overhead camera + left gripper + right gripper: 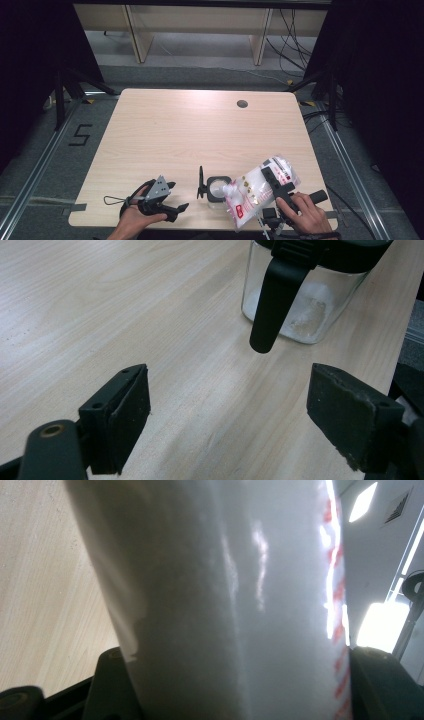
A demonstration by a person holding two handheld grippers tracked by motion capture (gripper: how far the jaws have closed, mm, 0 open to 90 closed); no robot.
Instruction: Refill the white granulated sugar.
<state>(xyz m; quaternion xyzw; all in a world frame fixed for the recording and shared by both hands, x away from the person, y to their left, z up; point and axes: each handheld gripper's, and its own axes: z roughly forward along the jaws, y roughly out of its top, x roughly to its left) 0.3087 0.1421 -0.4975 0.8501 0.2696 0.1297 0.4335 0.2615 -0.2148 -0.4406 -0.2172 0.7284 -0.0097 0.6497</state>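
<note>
A clear plastic bag of white powder (252,195) with red print is tilted, its lower corner over the mouth of a small glass jar (218,189). My right gripper (276,183) is shut on the bag's middle; in the right gripper view the bag (225,595) bulges up between both jaws of the gripper (240,680). The jar's black lid (201,183) stands flipped open at its left. In the left gripper view the jar (312,310) holds a little white powder, and a black latch (272,300) hangs down its front. My left gripper (177,196) (230,377) stands open left of the jar, holding nothing.
The wooden table (175,130) has a round cable hole (242,104) at the back right. The jar and both hands sit close to the front edge. Beyond the table stand pale desk legs (135,35), with cables (295,40) and metal rails (35,165) on the floor.
</note>
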